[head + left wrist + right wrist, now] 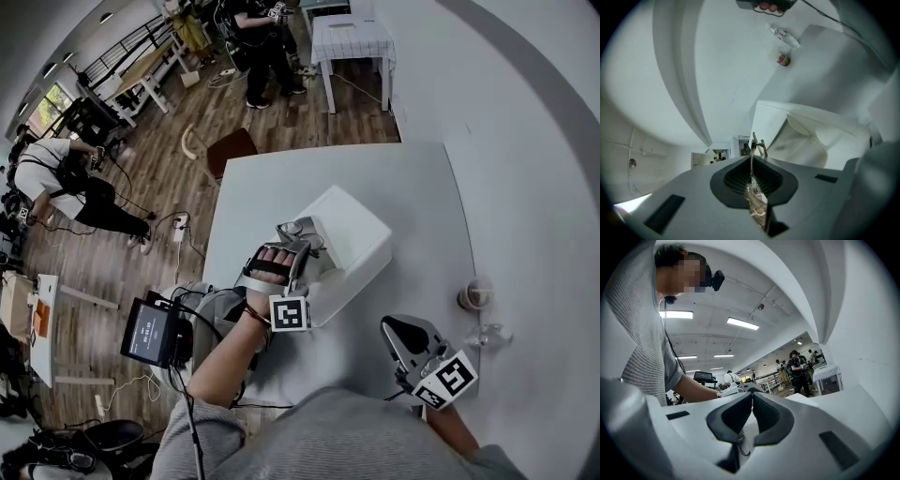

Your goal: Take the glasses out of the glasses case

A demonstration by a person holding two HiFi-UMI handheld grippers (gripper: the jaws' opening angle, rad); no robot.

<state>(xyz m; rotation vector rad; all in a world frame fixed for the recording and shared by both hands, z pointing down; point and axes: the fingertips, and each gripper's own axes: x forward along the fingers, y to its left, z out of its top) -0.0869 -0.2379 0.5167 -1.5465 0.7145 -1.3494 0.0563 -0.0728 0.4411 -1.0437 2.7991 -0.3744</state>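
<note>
The white glasses case lies open in the middle of the white table. My left gripper hovers over the case's near left side, shut on the thin gold-wire glasses. In the left gripper view the frame is pinched edge-on between the dark pads, with its hinge end poking out past the tips, and the open case is just behind to the right. My right gripper rests apart near the table's front right. Its jaws are shut with nothing between them.
A small roll and a clear little bottle stand by the table's right edge, close to my right gripper. Beyond the table's left edge are a wooden floor, a brown chair and other people at work.
</note>
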